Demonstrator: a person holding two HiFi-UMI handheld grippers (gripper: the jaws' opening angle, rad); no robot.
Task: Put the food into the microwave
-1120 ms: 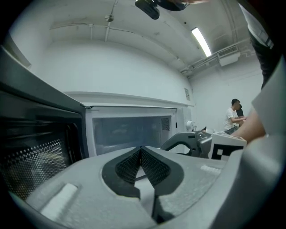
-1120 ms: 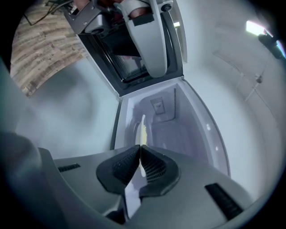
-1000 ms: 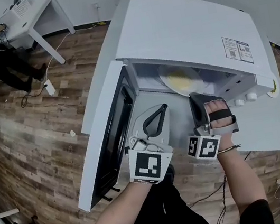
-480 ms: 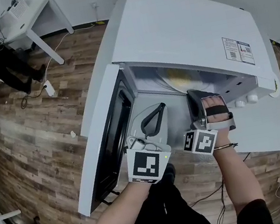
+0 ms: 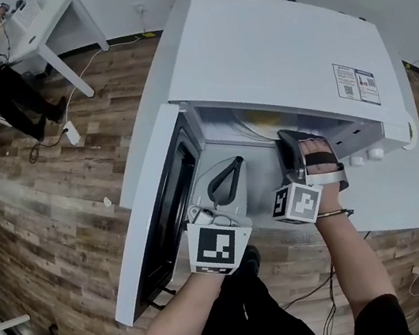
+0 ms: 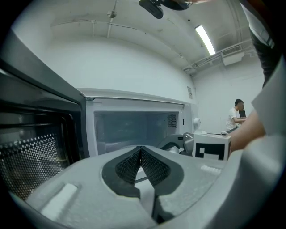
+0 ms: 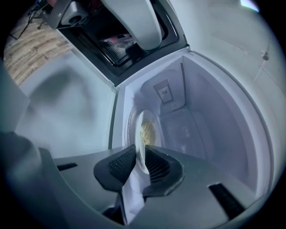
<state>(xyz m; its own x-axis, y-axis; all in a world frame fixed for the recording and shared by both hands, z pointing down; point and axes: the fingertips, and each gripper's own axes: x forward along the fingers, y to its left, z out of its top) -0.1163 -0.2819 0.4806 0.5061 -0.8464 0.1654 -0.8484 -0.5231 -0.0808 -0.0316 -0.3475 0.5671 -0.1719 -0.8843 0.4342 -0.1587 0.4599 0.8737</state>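
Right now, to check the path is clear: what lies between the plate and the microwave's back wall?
Nothing: in the right gripper view, the cavity beyond the plate, held in the right gripper, is bare up to the back wall.

Head view: high above, facing steeply down on the microwave top, its open door and the wood floor. Left gripper view: low behind the left gripper, level, facing the cavity from just outside. Right gripper view: rolled sideways, right gripper at the cavity mouth, plate very near. All three share cavity and door.
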